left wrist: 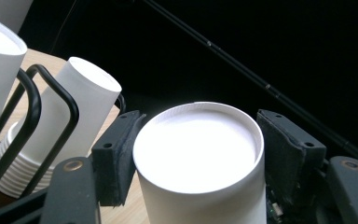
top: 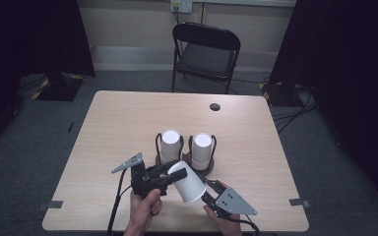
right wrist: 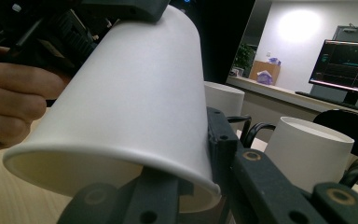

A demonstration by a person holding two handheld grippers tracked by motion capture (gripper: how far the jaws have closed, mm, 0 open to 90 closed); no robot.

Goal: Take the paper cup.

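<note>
- Left gripper (top: 177, 173) jaws press both sides of tilted paper cup (top: 191, 186) near its base.
- Right gripper (top: 207, 192) jaws pinch the cup's rim wall.
- 2 cup stacks (top: 202, 150) stand behind.

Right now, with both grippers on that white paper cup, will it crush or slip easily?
The paper cup is thin-walled and empty, so probably light and easily dented. The left gripper squeezes its stiffer base end; the right gripper pinches the open rim, likely the softest spot. Its smooth taper might slip.

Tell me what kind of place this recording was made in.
Probably an office or lab room set up for recording: a light wooden table ringed by black curtains, a black folding chair by a wall socket, and a lit computer monitor on a side counter.
</note>
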